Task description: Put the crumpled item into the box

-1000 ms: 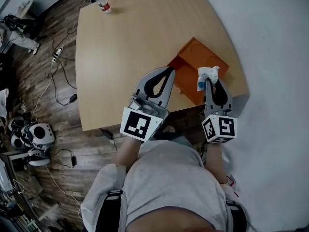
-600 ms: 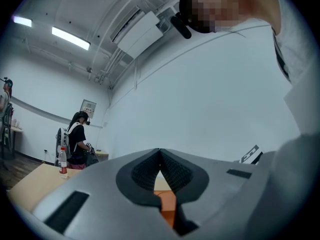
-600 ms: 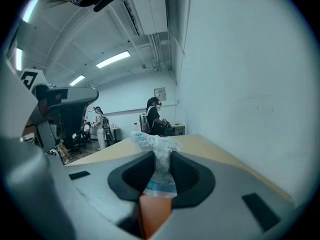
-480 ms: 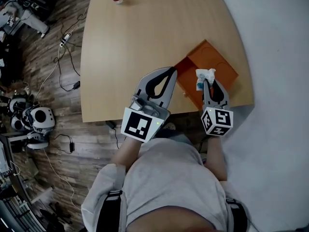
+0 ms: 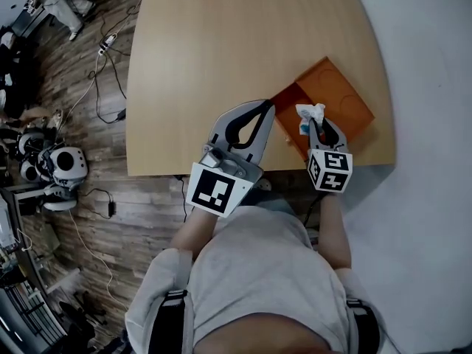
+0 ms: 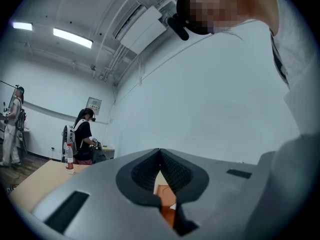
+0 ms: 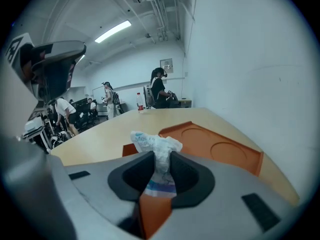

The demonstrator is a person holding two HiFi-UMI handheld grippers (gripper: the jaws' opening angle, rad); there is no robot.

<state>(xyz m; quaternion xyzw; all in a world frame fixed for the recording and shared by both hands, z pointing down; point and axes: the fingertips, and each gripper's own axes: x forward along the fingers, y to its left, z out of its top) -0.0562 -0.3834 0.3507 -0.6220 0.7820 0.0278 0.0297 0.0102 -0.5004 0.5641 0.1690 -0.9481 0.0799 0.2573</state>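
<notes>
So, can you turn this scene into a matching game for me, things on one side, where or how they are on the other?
1. crumpled white plastic wrapper
2. flat orange box
3. clear plastic bottle with red label
4. left tongs

A. closed, nothing between them
B. far end of the wooden table
C. pinched in the right tongs
D. near right corner of the table

Pairs: 1-C, 2-D, 3-B, 4-A

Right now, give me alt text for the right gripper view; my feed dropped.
The right gripper is clamped on a crumpled white wrapper with blue print, held above an orange box on a wooden table. A bottle stands at the table's far end, with people beyond it.
</notes>
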